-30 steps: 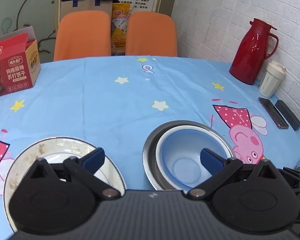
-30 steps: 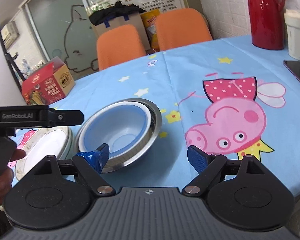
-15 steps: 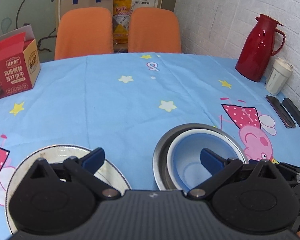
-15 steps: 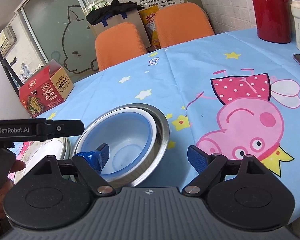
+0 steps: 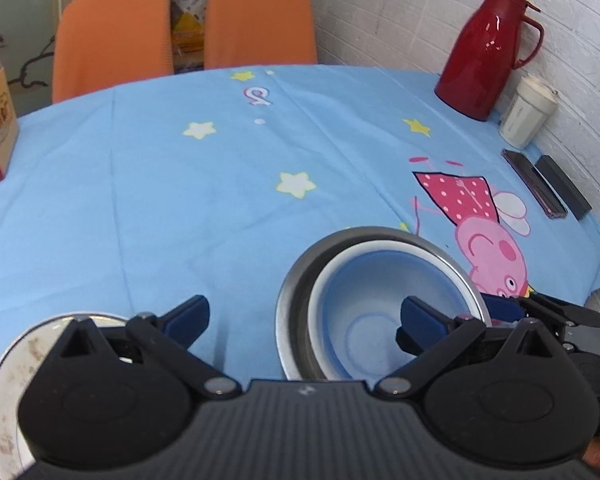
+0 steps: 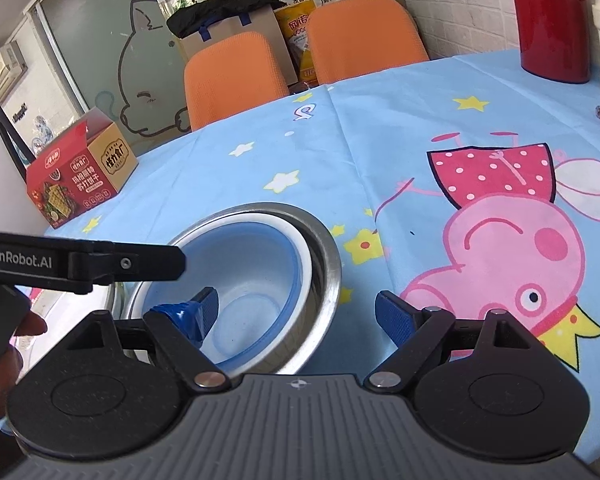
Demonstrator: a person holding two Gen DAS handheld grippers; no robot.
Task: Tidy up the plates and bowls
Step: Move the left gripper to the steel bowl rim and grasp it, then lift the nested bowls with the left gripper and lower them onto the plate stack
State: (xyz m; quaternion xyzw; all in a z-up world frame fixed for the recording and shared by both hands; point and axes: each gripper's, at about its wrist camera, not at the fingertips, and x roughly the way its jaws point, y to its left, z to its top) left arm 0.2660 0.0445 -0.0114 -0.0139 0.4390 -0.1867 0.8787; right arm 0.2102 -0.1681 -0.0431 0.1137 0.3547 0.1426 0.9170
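Note:
A blue bowl with a white rim sits nested inside a steel bowl on the blue tablecloth; both show in the right wrist view, blue bowl and steel bowl. A white plate with brown stains lies at the lower left, partly hidden by my left gripper. My left gripper is open and empty, its right finger over the blue bowl. My right gripper is open and empty, its left finger over the blue bowl, straddling the bowls' right rim.
A red thermos, a white cup and two dark flat items stand at the right by the brick wall. A red biscuit box sits at the far left. Two orange chairs stand behind the table.
Both grippers have moved forward and closer to the nested bowls. The bowls now sit lower and larger in both views. Both grippers stay open.

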